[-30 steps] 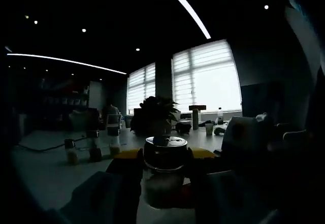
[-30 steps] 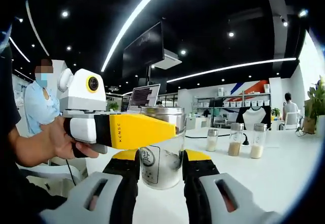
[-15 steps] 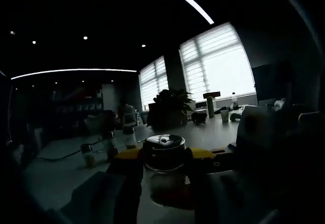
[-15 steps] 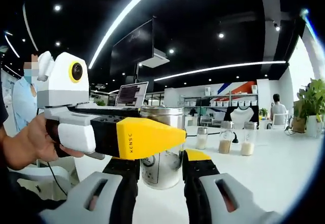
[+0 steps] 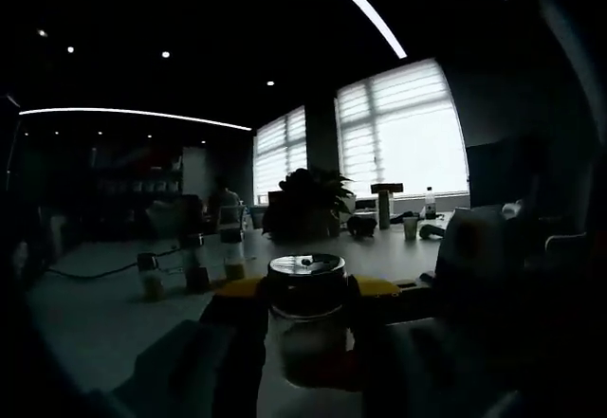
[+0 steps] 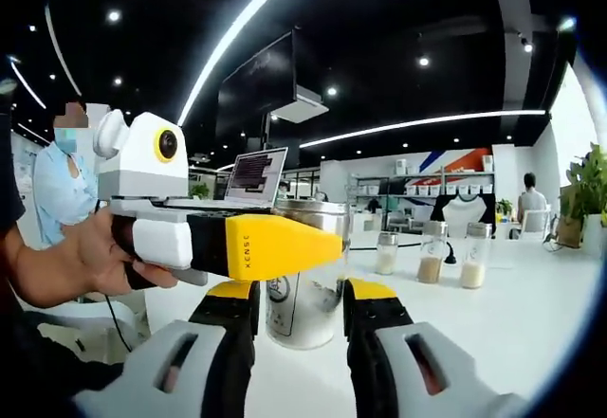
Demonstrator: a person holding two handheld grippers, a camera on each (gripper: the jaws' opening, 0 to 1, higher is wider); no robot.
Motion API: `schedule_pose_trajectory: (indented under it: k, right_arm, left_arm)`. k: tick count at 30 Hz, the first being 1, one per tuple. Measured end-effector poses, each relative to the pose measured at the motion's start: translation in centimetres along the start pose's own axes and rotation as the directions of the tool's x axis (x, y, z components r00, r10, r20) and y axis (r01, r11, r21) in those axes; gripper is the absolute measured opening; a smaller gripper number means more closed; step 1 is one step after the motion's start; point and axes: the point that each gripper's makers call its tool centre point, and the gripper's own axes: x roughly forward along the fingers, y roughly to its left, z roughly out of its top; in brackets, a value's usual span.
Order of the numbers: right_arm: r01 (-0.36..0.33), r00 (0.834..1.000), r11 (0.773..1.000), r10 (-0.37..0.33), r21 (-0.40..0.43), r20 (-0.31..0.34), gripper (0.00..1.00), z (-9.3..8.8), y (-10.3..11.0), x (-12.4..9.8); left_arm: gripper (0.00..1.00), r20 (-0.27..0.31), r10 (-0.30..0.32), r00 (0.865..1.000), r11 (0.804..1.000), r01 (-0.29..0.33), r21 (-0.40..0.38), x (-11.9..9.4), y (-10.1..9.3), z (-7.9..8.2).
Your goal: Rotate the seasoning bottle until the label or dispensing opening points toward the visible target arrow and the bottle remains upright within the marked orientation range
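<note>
Seasoning bottle (image 6: 305,276): glass jar with a metal lid, upright on the white counter (image 6: 531,314); pale contents low in the glass; a round mark on its label faces the right gripper view
Right claw (image 6: 302,321): black and yellow jaws either side of the bottle's lower body, close to the glass; whether they press it cannot be told
Left claw (image 5: 305,316): seen dimly in its own view, jaws flank the bottle just below the lid; contact cannot be told in the dark picture
Left claw from the right gripper view (image 6: 285,245): its yellow tip crosses the front of the bottle near the lid, coming from the left, held by a hand (image 6: 90,262)
Three small shakers (image 6: 430,257): standing in a row farther back on the counter, well apart from the bottle
Laptop (image 6: 254,173): open, behind the bottle
Plant (image 5: 305,200): dark against bright blinds in the left gripper view
</note>
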Motion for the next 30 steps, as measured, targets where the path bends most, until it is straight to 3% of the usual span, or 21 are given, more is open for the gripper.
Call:
schedule_pose_trajectory:
  k: [20, 25, 30]
  right_arm:
    - [-0.017, 0.999, 1.000, 0.017, -0.011, -0.032, 0.48, -0.5, -0.4, -0.2]
    - [-0.044, 0.998, 0.999, 0.043, -0.020, -0.037, 0.61, -0.5, 0.0, -0.2]
    - [-0.059, 0.998, 0.998, 0.058, -0.024, -0.038, 0.67, -0.6, 0.2, 0.0]
  left_arm:
    - [0.35, -0.040, 0.068, 0.997, 0.998, -0.068, 0.010, 0.1, 6.8, -2.2]
    - [0.35, -0.044, 0.077, 0.996, 0.997, -0.077, 0.000, -0.3, 8.8, -2.6]
    - [0.35, -0.043, 0.082, 0.996, 0.997, -0.083, -0.011, -0.6, 10.7, -2.9]
